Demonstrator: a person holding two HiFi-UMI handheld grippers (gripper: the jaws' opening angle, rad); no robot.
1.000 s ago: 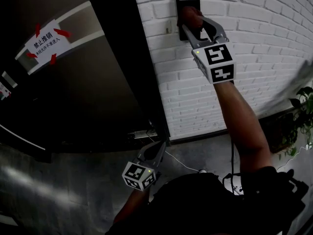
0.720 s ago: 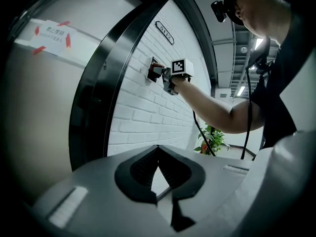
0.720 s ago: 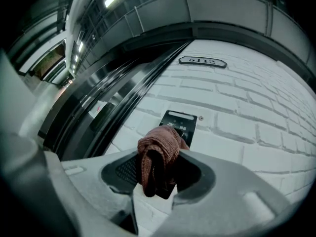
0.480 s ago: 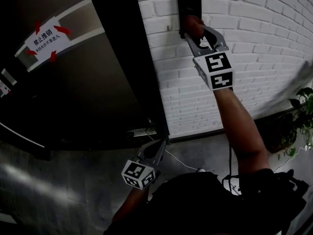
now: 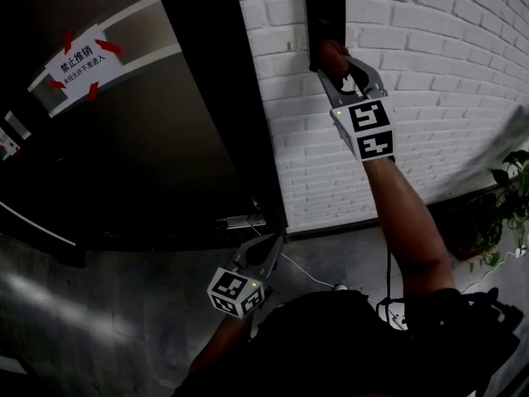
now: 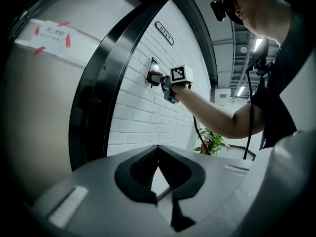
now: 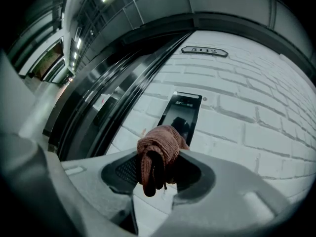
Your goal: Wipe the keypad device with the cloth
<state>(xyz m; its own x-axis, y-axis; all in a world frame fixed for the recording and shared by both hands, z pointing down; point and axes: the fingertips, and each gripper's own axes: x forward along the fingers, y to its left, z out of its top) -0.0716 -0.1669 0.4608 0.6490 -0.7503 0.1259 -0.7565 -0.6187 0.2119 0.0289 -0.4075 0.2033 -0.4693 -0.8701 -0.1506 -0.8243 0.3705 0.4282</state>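
Note:
A black keypad device (image 5: 324, 15) is mounted on the white brick wall (image 5: 446, 73). My right gripper (image 5: 333, 56) is raised against the device's lower part, shut on a bunched reddish-brown cloth (image 5: 329, 52). In the right gripper view the cloth (image 7: 159, 154) hangs between the jaws, with the keypad device (image 7: 180, 113) just beyond it. My left gripper (image 5: 271, 251) hangs low near the floor, shut with nothing in it; its jaws meet at the tips (image 6: 158, 149). The left gripper view also shows the right gripper (image 6: 162, 80) at the keypad device (image 6: 152, 65).
A dark door (image 5: 182, 131) stands left of the wall, with a white notice (image 5: 78, 63) taped on in red. A metal fitting (image 5: 240, 222) sits at the door's foot. A cable (image 5: 307, 276) trails on the floor. A potted plant (image 5: 511, 197) stands at the right.
My right gripper has slid the cloth down the face of the keypad device, from its middle to its lower part. The left gripper has stayed put.

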